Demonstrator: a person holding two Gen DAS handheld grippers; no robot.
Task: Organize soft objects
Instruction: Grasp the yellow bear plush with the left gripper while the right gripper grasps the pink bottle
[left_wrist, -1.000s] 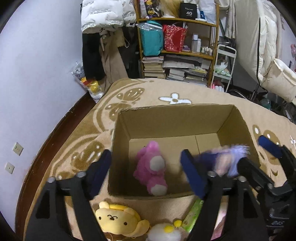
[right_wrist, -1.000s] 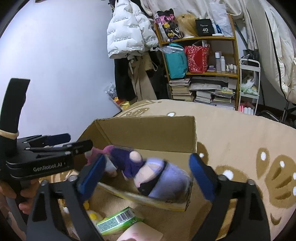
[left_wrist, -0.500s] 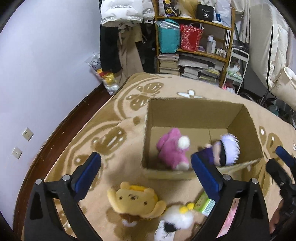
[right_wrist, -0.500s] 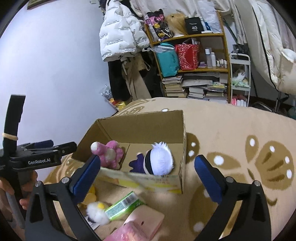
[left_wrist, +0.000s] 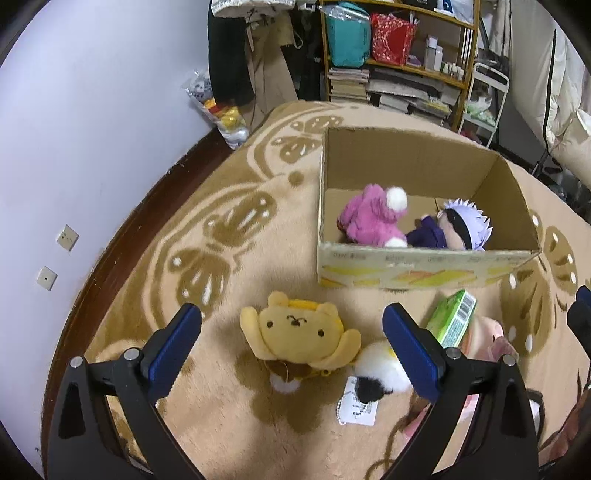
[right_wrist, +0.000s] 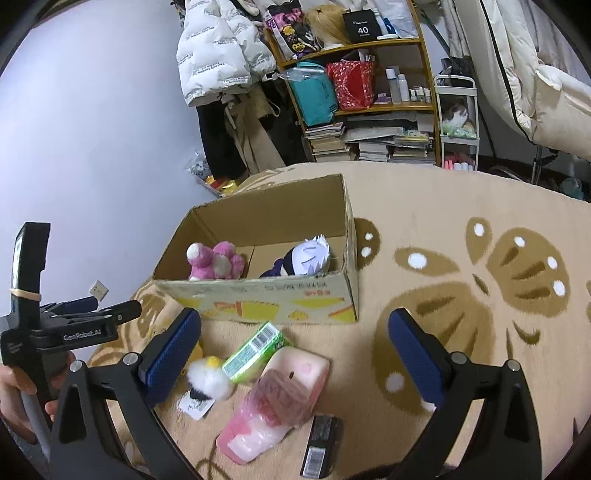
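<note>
Carpet (left_wrist: 258, 236), beige with brown butterfly patterns, covers the floor in the left wrist view, edged by a pale wall and a crowded shelf (left_wrist: 399, 55). The left gripper (left_wrist: 291, 339) tilts downward, its jaws having just spread wide, empty, above one yellow plush (left_wrist: 295, 332). The cardboard box (left_wrist: 424, 273) holds two toys: a pink plush (left_wrist: 369, 218) and a purple doll (left_wrist: 454, 229).

In the right wrist view, the right gripper (right_wrist: 295, 350) also stands spread and empty over one green pack (right_wrist: 255, 350), one pink package (right_wrist: 280, 398) and one white fluffy toy (right_wrist: 208, 376).
</note>
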